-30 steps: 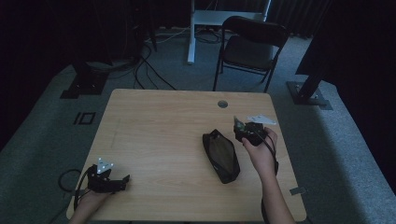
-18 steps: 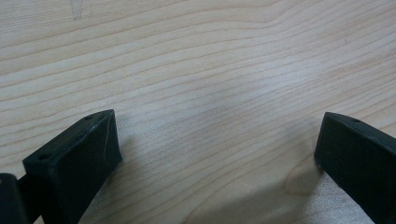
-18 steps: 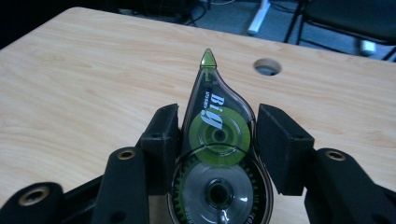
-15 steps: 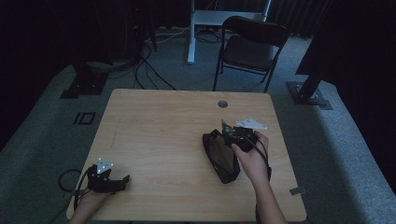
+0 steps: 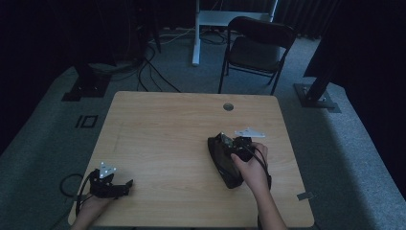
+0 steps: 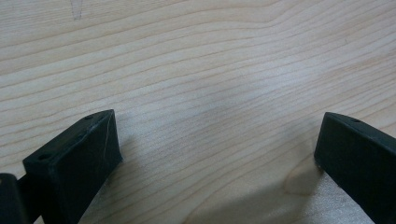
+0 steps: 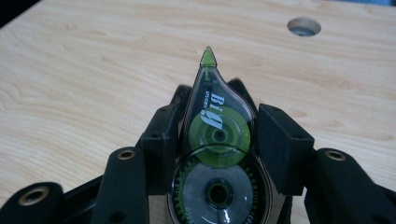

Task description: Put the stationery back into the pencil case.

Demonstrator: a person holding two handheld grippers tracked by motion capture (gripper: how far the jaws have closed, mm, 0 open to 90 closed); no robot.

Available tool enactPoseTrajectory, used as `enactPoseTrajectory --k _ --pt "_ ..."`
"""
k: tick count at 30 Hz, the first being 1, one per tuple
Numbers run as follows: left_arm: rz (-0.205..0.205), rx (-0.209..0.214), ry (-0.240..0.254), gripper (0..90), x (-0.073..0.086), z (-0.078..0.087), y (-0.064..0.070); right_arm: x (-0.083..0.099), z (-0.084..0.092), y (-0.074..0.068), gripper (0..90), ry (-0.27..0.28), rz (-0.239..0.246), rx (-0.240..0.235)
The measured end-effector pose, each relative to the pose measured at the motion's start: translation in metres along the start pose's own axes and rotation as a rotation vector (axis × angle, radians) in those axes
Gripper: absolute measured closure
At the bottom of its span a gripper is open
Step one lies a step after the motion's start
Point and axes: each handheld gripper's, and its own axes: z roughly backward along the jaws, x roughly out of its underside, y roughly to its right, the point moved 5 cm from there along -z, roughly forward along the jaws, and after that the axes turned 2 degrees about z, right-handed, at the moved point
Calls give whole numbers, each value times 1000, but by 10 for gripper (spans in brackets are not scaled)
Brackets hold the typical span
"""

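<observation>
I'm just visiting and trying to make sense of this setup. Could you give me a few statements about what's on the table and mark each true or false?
1. The right tongs grip a clear correction tape roller with a green tip. True.
2. The left tongs hold a pen. False: they stand open over bare wood with nothing between them.
3. A black pouch lies on the table beside the right hand. True.
4. The table has a round hole near its far edge. True.
5. A red chair stands behind the table. False: the chair is black.
</observation>
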Motion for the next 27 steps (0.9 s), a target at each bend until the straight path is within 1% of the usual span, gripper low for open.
enactPoseTrajectory --k 2,4,5,7,9,10,11,14,16,17,20,23,27 --pt "0 0 0 4 0 0 0 5 -4 -3 497 -30 20 3" --pt "0 0 0 4 0 0 0 7 -5 -4 497 -38 21 4" --pt "0 0 0 4 0 0 0 8 -8 -5 498 -48 33 13" --pt "0 0 0 4 0 0 0 8 -10 -5 498 -53 36 16" --pt "0 0 0 4 0 0 0 10 -13 -6 498 -71 34 20" --pt "-1 0 0 4 0 0 0 11 -15 -7 498 -81 36 14" --pt "-1 0 -1 4 0 0 0 13 -18 -8 498 -99 31 12" --pt "-1 0 -1 4 0 0 0 15 -22 -8 498 -112 26 13" --pt "-1 0 -1 4 0 0 0 17 -25 -7 498 -133 29 19" --pt "-1 0 -1 4 0 0 0 18 -28 -7 498 -146 20 12" --pt "-1 0 -1 4 0 0 0 20 -33 -7 498 -176 14 13" --pt "-1 0 -1 4 0 0 0 21 -39 -7 498 -207 29 23" --pt "-1 0 0 4 0 0 0 20 -45 -8 498 -237 24 29"
